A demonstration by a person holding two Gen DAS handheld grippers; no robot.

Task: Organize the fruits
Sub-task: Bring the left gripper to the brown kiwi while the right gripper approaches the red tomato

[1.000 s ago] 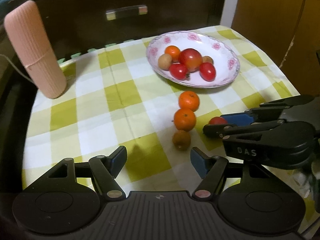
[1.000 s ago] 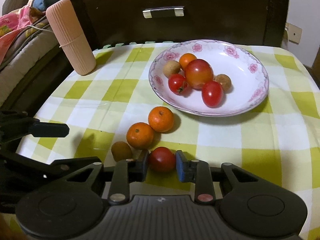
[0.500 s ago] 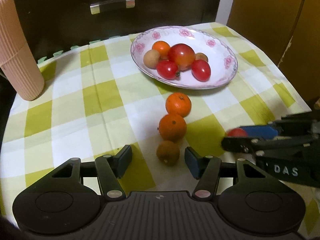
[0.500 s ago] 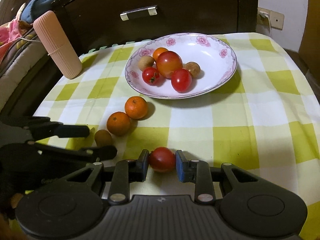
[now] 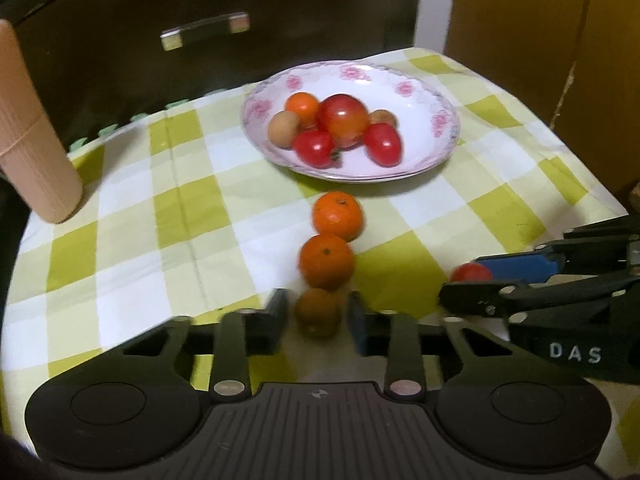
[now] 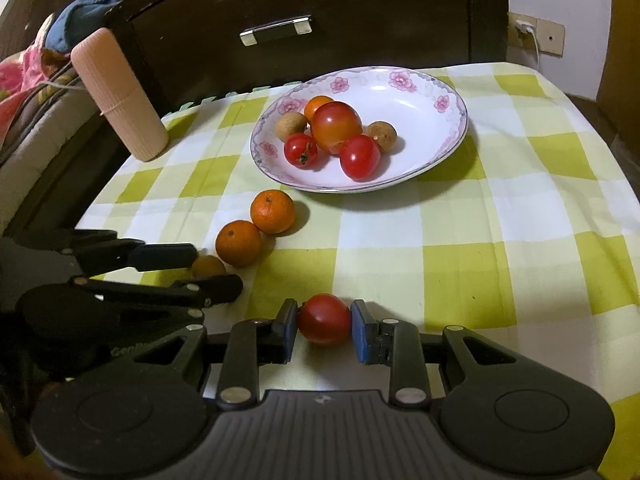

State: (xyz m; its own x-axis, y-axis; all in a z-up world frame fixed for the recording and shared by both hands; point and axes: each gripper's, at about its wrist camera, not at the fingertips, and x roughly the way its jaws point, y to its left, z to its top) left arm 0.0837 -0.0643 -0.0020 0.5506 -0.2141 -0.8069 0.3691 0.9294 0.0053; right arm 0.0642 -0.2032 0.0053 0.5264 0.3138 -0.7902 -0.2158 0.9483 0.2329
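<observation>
Left edge: ribbed pink cylinder [image 6: 120, 96] upright on the cloth, well apart from the fruit.
Left gripper [image 5: 318, 316]: fingers either side of a small brown round fruit [image 5: 318, 312]; contact unclear, image blurred.
Loose fruit: two orange mandarins [image 6: 256, 228] touching, between brown fruit and plate.
Right gripper [image 6: 324, 326]: clamped on a red cherry tomato [image 6: 324, 319].
Plate: white floral-rimmed plate [image 6: 432, 88] holds tomatoes, an orange fruit and two brown fruits.
Surface: green-and-white checked tablecloth [image 6: 460, 240]; dark wooden drawer [image 6: 280, 12] behind.

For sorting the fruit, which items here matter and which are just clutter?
Part of the job: plate of fruit, two oranges, small brown fruit between the left gripper fingers, red tomato in the right gripper.

Lying about: pink ribbed cylinder, drawer handle, clothes.
</observation>
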